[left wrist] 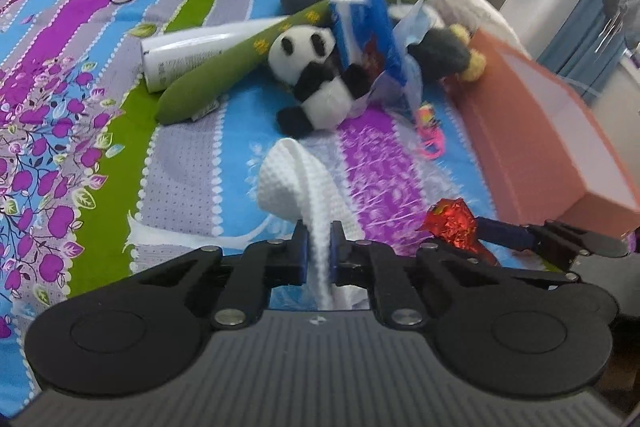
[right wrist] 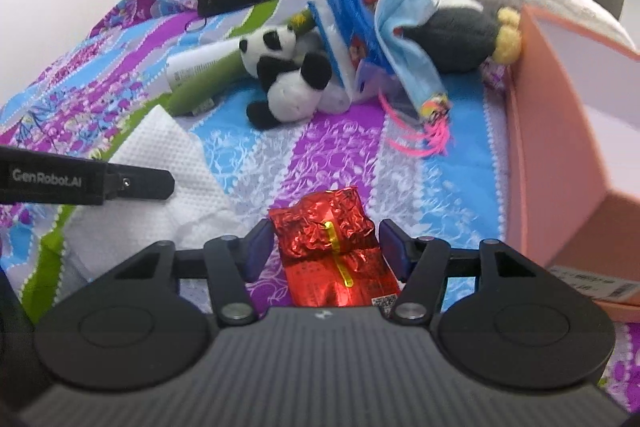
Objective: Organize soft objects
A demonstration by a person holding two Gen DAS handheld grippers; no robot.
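Left wrist view: the left gripper (left wrist: 319, 247) pinches the white cloth (left wrist: 294, 183), which trails toward 11 o'clock; the pink box (left wrist: 532, 147) lies at 2 o'clock.

Right wrist view: the right gripper (right wrist: 326, 247) clasps the red foil packet (right wrist: 332, 247), lengthwise along its fingers; the box (right wrist: 560, 147) sits at 2 o'clock, nearer this hand.

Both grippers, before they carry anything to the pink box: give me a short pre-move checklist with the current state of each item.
1. Left gripper jaws pinched on the white cloth: ok.
2. Cloth fully lifted off the bedspread: not ok, its far end rests there.
3. Right gripper jaws pressing the red foil packet: cannot tell, pads flank it with small gaps.
4. Pink box open and beside the right gripper: ok.
5. Panda plush clear of both grippers: ok.
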